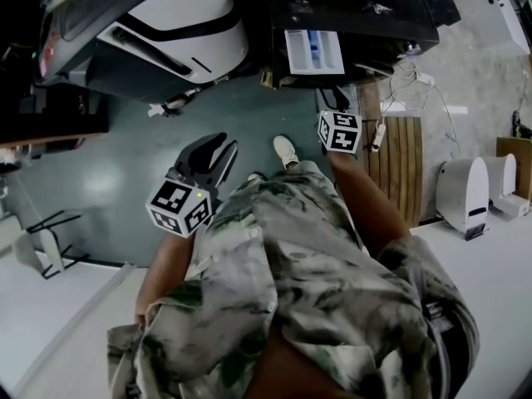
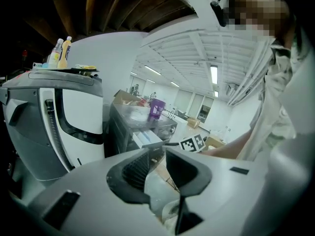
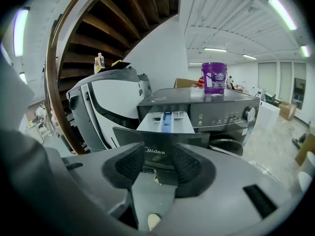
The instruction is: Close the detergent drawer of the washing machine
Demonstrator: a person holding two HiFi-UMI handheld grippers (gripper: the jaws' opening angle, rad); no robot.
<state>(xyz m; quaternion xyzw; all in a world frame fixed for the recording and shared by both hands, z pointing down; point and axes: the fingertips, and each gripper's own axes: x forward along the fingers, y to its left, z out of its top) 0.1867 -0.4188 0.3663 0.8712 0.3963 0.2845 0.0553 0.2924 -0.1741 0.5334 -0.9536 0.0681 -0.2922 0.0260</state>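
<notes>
The head view looks steeply down on the washing machine at the frame's top, the right gripper view faces its pulled-out detergent drawer closely at centre, and the left gripper view (farther off, oblique) shares that drawer mid-frame.

Open floor before pulled-out detergent drawer, grey appliance (bulky) crowding left
</notes>
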